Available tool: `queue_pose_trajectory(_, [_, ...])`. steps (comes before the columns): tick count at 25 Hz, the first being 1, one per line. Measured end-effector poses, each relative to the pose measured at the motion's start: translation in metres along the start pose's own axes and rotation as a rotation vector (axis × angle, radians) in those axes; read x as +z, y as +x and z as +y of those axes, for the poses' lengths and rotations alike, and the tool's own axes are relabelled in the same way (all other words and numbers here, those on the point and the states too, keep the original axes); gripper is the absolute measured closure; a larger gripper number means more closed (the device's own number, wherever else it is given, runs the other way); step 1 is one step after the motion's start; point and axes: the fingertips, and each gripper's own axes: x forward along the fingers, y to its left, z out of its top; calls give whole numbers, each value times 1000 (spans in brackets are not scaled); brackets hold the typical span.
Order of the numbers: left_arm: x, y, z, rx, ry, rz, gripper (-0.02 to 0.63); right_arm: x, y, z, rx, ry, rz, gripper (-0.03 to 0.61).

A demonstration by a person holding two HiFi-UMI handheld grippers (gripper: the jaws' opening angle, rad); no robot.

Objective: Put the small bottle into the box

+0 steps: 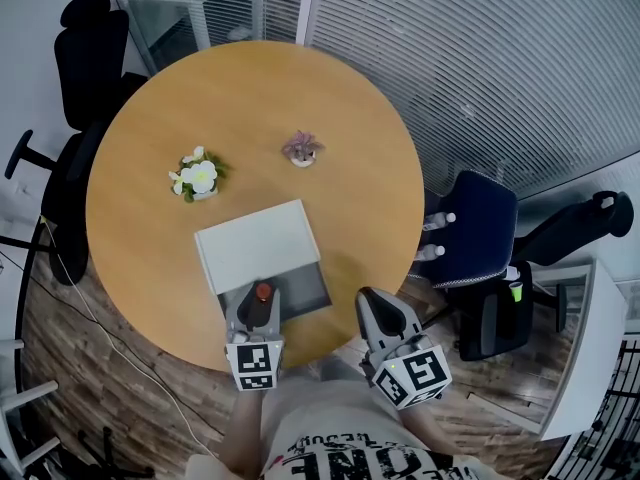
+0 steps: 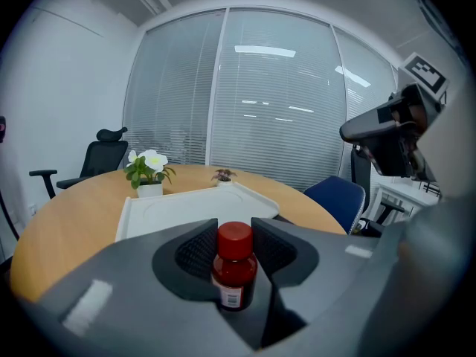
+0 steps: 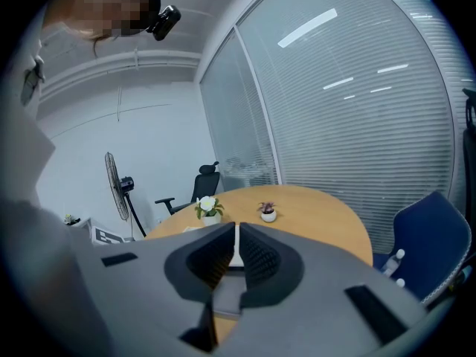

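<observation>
The left gripper [image 2: 235, 233] is clenching the small bottle [image 2: 235, 270]: its two dark ribbed pads are pressing on either side of the bottle just under the red cap, and the bottle is standing upright between them with its label facing the camera. In the head view the bottle's red cap [image 1: 263, 291] is showing at the tips of the left gripper [image 1: 262, 298], over the near, grey open part of the box [image 1: 305, 286]; whether the bottle is touching the box's floor cannot be told. The box's white lid part [image 2: 186, 208] is lying flat just beyond the jaws. The right gripper [image 3: 236, 245] is keeping its jaws drawn together, tips almost meeting, with nothing between them, and it is hovering off the near edge of the round wooden table [image 1: 150, 168], to the right of the box and apart from it. Farther out on the table a white flower pot [image 1: 197, 178] and a small purple plant [image 1: 301, 149] are standing well apart from the box, and a blue chair [image 1: 470, 228] is sitting beside the table at the right.
</observation>
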Motion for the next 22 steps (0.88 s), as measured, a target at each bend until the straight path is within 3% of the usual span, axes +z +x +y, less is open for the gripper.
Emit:
queue_pose_trajectory(16, [-27, -17, -16, -20, 102, 89, 466, -2, 8, 18, 55, -11, 11, 552])
queue_pose_trajectory(22, [-28, -16, -14, -18, 91, 92, 466, -4, 8, 23, 59, -10, 4, 552])
